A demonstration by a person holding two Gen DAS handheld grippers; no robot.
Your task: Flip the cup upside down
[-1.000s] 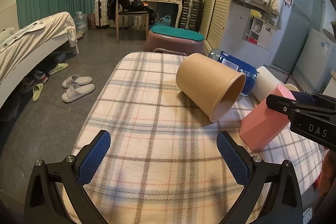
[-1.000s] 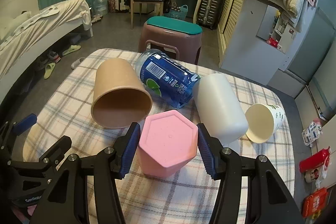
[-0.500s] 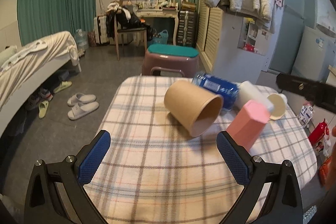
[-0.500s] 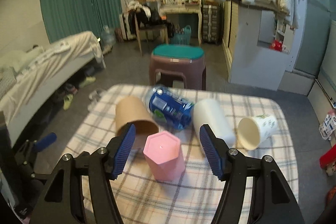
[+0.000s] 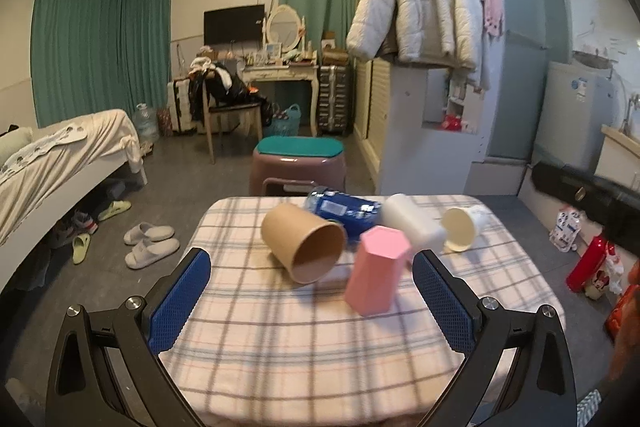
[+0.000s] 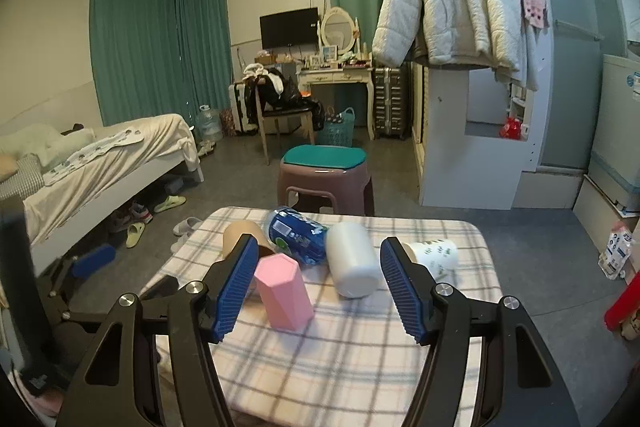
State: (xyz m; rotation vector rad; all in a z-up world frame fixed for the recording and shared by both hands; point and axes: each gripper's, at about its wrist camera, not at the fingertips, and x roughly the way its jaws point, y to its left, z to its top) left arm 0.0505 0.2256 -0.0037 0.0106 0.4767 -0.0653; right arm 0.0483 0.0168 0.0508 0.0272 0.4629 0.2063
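Observation:
A pink hexagonal cup (image 5: 376,273) stands mouth-down on the plaid-covered table (image 5: 304,339); it also shows in the right wrist view (image 6: 283,293). My left gripper (image 5: 310,301) is open and empty, held back above the table's near edge. My right gripper (image 6: 318,287) is open and empty, well back from the pink cup, which sits close to its left finger in the view.
A brown paper cup (image 5: 306,243), a blue bottle (image 5: 344,213), a white cup (image 5: 412,223) and a cream paper cup (image 5: 464,229) lie on their sides behind the pink cup. A stool (image 5: 298,163) stands beyond the table. A bed (image 5: 60,163) is at left.
My right gripper let go of the pink cup and drew back and up. Both grippers pulled away from the table, so the cups look smaller. The pink cup stays standing mouth-down.

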